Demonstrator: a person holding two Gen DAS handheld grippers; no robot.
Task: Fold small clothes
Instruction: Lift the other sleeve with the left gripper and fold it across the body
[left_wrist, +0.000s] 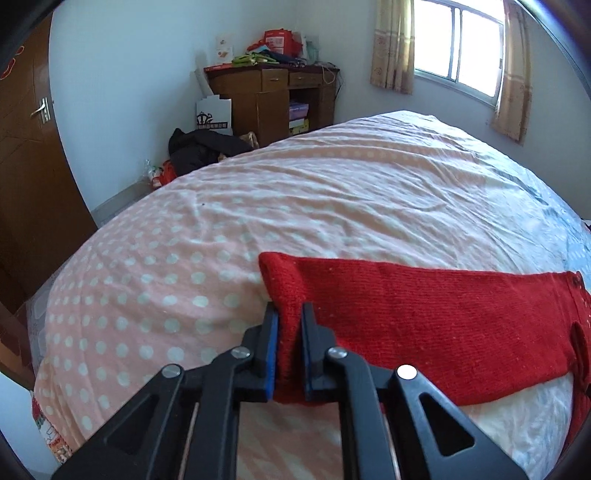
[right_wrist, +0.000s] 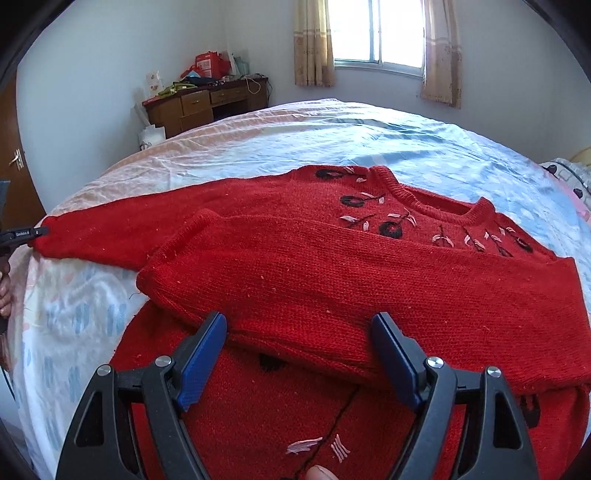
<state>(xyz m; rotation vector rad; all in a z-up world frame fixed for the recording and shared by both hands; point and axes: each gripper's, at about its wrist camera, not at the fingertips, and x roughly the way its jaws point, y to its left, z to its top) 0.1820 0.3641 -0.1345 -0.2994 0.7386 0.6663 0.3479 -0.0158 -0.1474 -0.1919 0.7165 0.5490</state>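
Observation:
A red knitted sweater (right_wrist: 280, 206) with black and pink embroidery lies flat on the bed (right_wrist: 369, 136). One sleeve (right_wrist: 332, 295) is folded across its body. The other sleeve (left_wrist: 424, 306) stretches out to the left. My left gripper (left_wrist: 290, 314) is shut on that sleeve's cuff, red knit pinched between its blue pads. In the right wrist view the left gripper (right_wrist: 35, 233) shows at the far left, at the cuff's end. My right gripper (right_wrist: 299, 321) hangs open just over the folded sleeve's near edge, nothing between its fingers.
The bed cover is pink with white dots (left_wrist: 147, 288) on the left and pale blue on the right. A wooden desk (left_wrist: 273, 96) piled with things stands at the far wall, dark clothes (left_wrist: 199, 147) lie on the floor, a door (left_wrist: 29, 147) is left. A fingertip (right_wrist: 319, 472) shows at the bottom.

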